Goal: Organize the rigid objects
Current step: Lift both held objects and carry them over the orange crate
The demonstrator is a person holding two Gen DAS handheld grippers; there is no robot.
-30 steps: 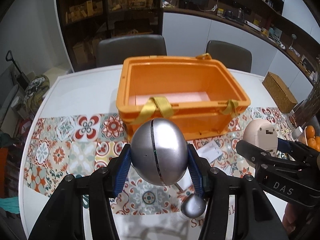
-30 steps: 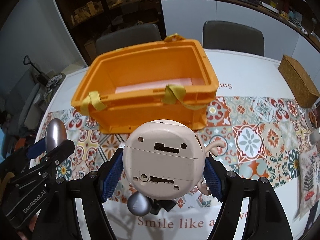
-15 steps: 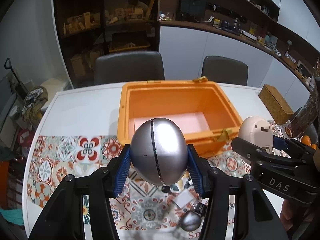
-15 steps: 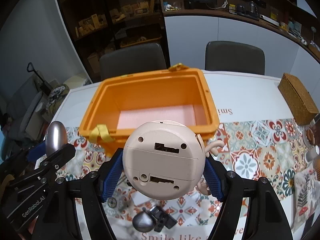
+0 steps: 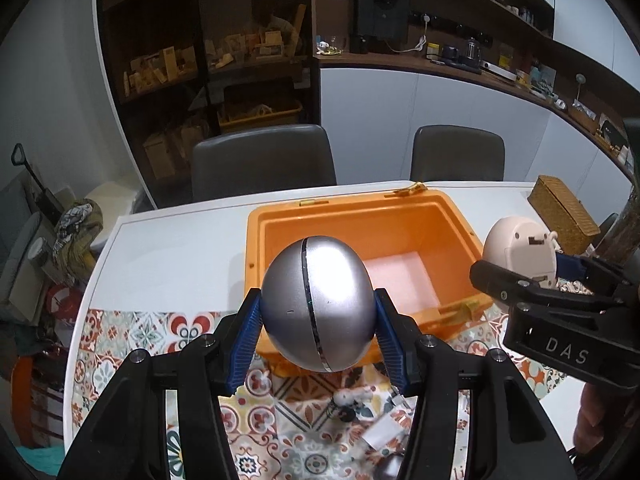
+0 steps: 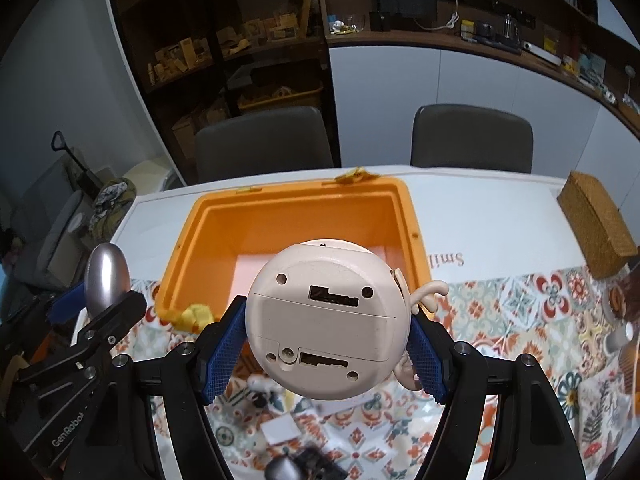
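My left gripper [image 5: 318, 326] clamped a silver egg [image 5: 318, 304] and my right gripper [image 6: 326, 334] a cream toy [image 6: 326, 322], both above the orange bin [image 5: 256, 252].

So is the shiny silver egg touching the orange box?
Apart. In the right wrist view the silver egg hangs in the left gripper, off to the side of the orange box, table showing between them.

The right tongs [image 6: 326, 356] clamp a cream round toy [image 6: 326, 320] above the open orange bin [image 6: 296, 220].
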